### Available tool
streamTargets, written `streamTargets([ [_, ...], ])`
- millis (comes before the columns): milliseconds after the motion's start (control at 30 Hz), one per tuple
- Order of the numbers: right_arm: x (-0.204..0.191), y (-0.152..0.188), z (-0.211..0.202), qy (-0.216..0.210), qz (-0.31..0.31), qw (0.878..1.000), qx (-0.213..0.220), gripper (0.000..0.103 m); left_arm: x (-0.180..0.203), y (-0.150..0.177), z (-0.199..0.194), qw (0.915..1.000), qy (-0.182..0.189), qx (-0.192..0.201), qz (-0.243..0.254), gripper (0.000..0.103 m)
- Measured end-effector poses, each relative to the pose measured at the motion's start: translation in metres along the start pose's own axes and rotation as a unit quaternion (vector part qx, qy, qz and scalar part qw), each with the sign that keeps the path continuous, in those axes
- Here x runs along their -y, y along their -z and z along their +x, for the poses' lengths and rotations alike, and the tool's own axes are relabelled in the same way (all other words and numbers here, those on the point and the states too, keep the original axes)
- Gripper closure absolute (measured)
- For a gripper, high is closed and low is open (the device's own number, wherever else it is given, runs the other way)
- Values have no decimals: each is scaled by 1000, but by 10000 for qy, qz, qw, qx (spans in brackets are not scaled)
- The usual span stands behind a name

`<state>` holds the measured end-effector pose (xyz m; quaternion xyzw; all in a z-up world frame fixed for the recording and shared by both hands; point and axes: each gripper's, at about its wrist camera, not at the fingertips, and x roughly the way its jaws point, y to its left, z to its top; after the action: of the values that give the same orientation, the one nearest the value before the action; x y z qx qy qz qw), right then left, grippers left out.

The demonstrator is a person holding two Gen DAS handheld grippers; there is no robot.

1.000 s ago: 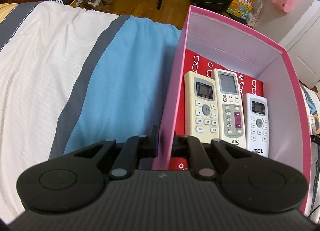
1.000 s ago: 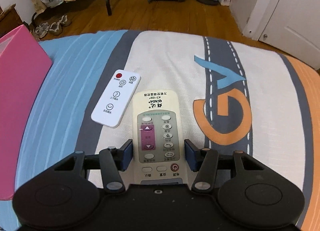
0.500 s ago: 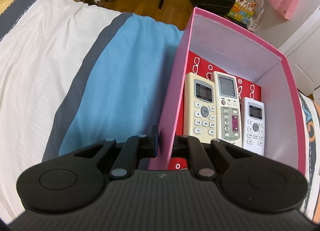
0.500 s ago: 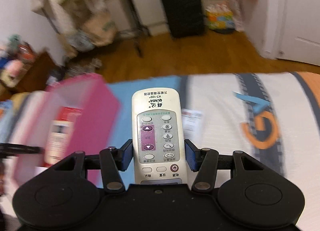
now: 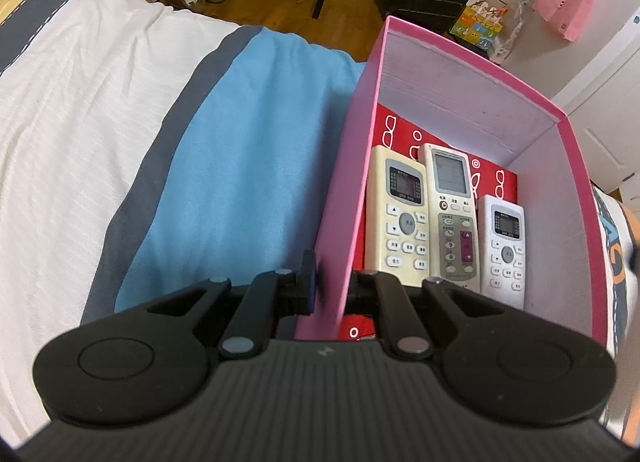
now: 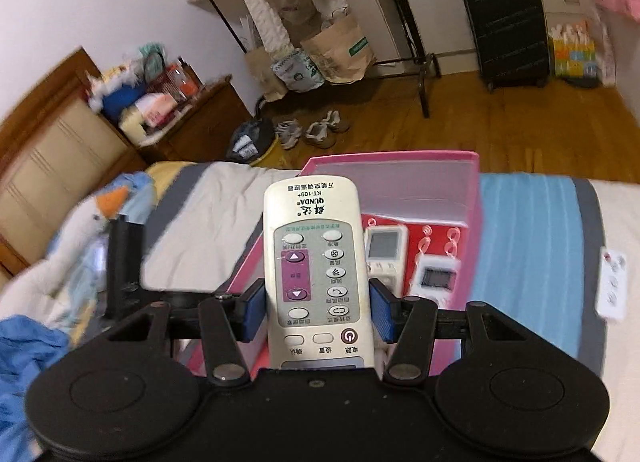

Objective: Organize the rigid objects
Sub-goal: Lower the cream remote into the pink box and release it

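A pink box [image 5: 352, 165] stands on the striped bed. On its red floor lie three remotes side by side: a cream remote [image 5: 400, 217], a taller grey-white remote [image 5: 454, 217] and a small white remote [image 5: 506, 242]. My left gripper [image 5: 332, 286] is shut on the box's near left wall. In the right wrist view my right gripper [image 6: 318, 312] is shut on a cream QUNDA remote [image 6: 316, 262], carried in the air above the near side of the pink box [image 6: 476, 221]. A thin white remote [image 6: 612, 286] lies on the bed to the right.
The bedspread [image 5: 224, 165] has white, grey and blue stripes. A plush toy [image 6: 96, 221] and blue cloth [image 6: 24, 346] lie left of the box. Beyond the bed are wooden floor, shoes [image 6: 316, 129], a clothes rack and a black suitcase [image 6: 508, 33].
My right gripper lifted the QUNDA remote off the bed and swung left, so the pink box is now under it. The left gripper kept its hold on the box wall.
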<state>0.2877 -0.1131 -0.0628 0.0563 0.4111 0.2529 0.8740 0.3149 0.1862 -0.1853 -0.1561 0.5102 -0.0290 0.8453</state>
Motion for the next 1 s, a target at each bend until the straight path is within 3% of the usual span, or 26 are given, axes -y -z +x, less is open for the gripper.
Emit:
streamTargets([
  [100, -24, 0, 33, 461, -664, 9967, -66, 44, -2, 0, 0, 10000, 60, -7, -33, 93],
  [200, -25, -6, 60, 619, -544, 9959, -382, 45, -3, -1, 1, 9999, 97, -29, -84, 92],
  [300, -31, -4, 79, 942, -869, 9902, -559, 45, -4, -2, 1, 9999, 135, -40, -88, 92],
  [467, -28, -2, 86, 884, -905, 9899, -646, 45, -6, -3, 3, 9997, 195, -63, -117, 91],
  [533, -25, -3, 75, 847, -946, 9906, -517, 43, -6, -2, 3, 9997, 189, -61, -113, 91],
  [600, -21, -7, 60, 869, -1007, 9905, -362, 34, -6, -2, 3, 9998, 178, -70, -106, 91],
  [767, -3, -18, 4, 895, -1204, 9886, -94, 32, -5, -2, 2, 9998, 167, -71, -121, 91],
  [1000, 66, -18, -55, 1162, -861, 9886, -427, 31, -3, -3, 2, 9998, 117, -86, -130, 91],
])
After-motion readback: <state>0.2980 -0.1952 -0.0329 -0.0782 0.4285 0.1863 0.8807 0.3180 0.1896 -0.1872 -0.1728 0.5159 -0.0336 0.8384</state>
